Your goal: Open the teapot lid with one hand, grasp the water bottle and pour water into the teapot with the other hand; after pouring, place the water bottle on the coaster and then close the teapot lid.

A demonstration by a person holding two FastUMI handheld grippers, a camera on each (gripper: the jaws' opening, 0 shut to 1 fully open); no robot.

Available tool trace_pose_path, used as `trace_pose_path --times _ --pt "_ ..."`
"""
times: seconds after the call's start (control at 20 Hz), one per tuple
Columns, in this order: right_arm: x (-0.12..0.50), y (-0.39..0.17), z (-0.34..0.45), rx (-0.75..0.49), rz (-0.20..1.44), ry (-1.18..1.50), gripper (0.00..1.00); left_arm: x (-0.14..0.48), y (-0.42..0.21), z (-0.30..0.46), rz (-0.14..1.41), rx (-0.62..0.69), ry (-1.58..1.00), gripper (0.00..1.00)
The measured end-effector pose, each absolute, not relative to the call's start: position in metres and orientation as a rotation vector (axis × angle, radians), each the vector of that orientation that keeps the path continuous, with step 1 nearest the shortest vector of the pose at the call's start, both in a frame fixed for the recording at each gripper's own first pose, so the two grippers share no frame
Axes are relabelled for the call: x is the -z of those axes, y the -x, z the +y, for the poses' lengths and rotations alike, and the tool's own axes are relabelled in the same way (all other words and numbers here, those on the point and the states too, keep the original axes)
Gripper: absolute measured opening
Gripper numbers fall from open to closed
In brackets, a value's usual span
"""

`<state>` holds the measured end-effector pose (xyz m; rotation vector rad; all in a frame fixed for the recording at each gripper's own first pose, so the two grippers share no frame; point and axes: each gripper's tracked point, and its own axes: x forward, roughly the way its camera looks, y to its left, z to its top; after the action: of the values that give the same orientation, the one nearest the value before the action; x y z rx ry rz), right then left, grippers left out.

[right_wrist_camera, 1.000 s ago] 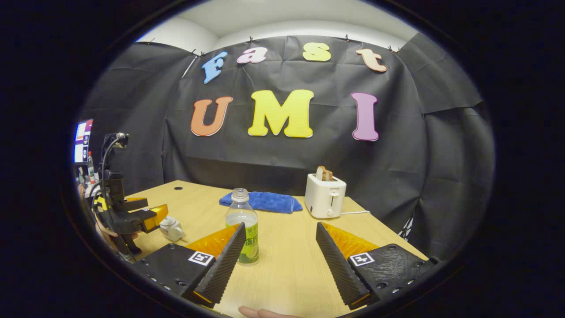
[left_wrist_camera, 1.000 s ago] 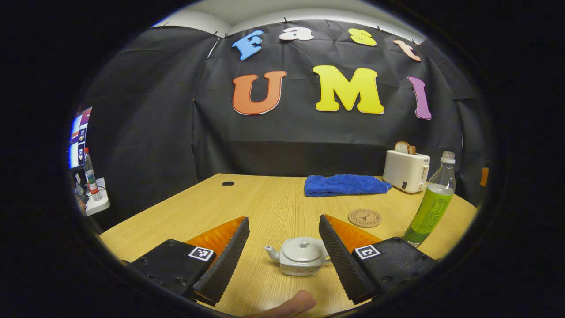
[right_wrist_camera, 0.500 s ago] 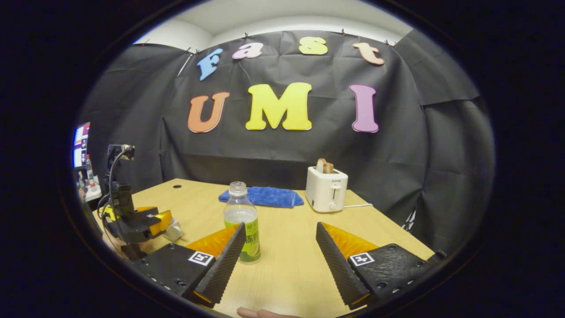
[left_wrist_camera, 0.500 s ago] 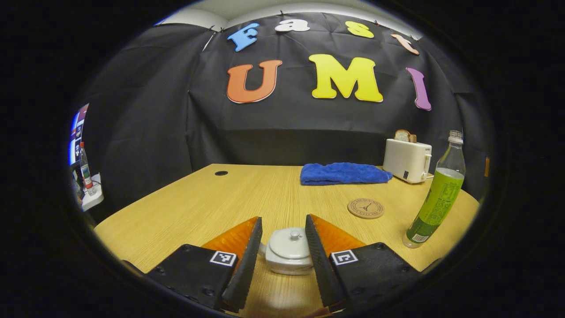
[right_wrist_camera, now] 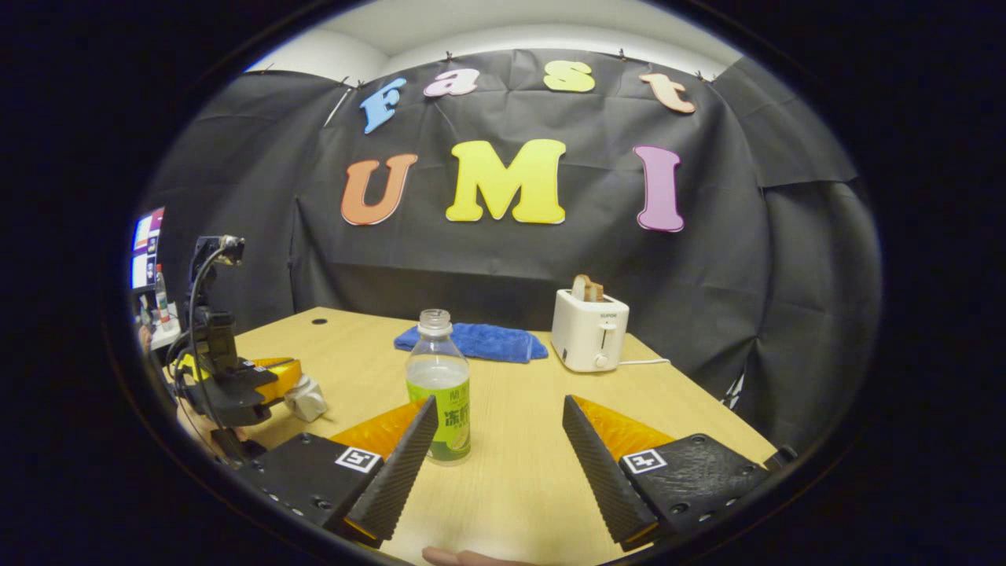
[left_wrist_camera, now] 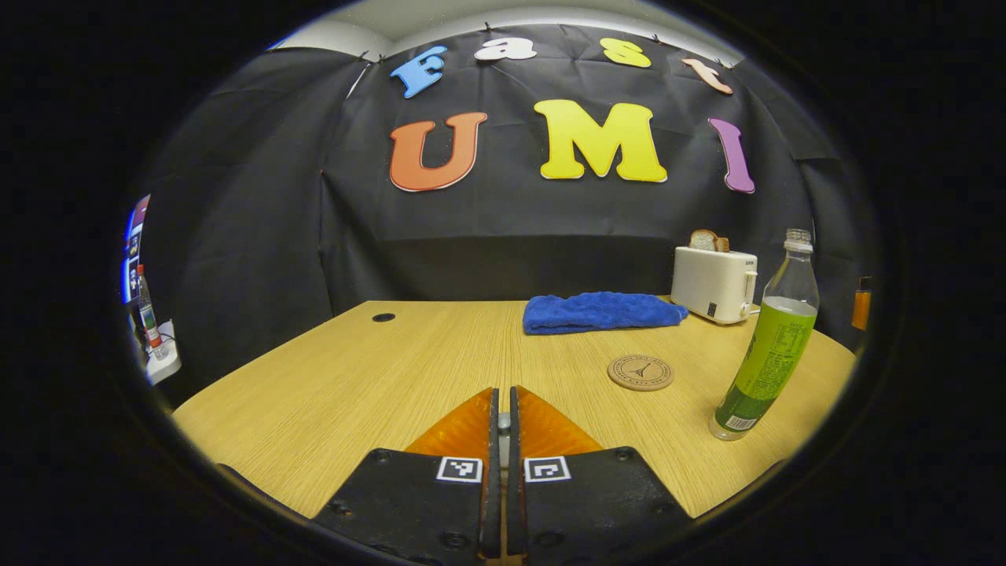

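In the left gripper view my left gripper [left_wrist_camera: 503,393] has its fingers drawn together, with a pale sliver of the teapot lid's knob [left_wrist_camera: 503,422] pinched between them; the pot below is hidden. The right gripper view shows that left gripper [right_wrist_camera: 271,379] over the small white teapot [right_wrist_camera: 306,399] at the table's left. The uncapped water bottle [left_wrist_camera: 766,354] with green liquid stands upright at the right. My right gripper [right_wrist_camera: 499,405] is open above the table, the water bottle [right_wrist_camera: 440,393] just past its left finger, untouched. A round coaster [left_wrist_camera: 640,372] lies flat between teapot and bottle.
A blue towel [left_wrist_camera: 601,312] and a white toaster [left_wrist_camera: 711,284] holding bread sit at the table's [left_wrist_camera: 354,377] far side by the black wall. The same towel [right_wrist_camera: 471,342] and toaster [right_wrist_camera: 589,338] lie beyond the bottle. A fingertip [right_wrist_camera: 456,556] pokes in low down.
My left gripper went from wide open around the teapot to shut on the lid's knob, covering the pot. The right gripper stayed open and barely moved.
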<state>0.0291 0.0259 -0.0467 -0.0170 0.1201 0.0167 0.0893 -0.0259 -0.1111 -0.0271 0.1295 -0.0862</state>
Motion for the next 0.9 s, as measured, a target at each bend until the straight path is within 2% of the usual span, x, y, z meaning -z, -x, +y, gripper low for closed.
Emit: trace_pose_path --times 0.45,0.6,0.7,0.9 --pt "0.064 -0.038 0.041 -0.04 0.154 0.036 0.98 0.082 -0.077 -0.022 0.08 0.103 0.057 0.04" --pt "0.069 -0.042 0.056 -0.094 0.151 0.014 0.95 0.072 -0.07 -0.016 0.068 0.103 0.119 0.04" --pt "0.076 -0.049 0.063 -0.118 0.158 -0.003 0.98 0.077 -0.063 -0.022 0.107 0.151 0.14 0.03" --pt "0.092 -0.066 0.074 -0.134 0.152 -0.025 0.96 0.067 -0.053 0.003 0.129 0.129 0.114 0.04"
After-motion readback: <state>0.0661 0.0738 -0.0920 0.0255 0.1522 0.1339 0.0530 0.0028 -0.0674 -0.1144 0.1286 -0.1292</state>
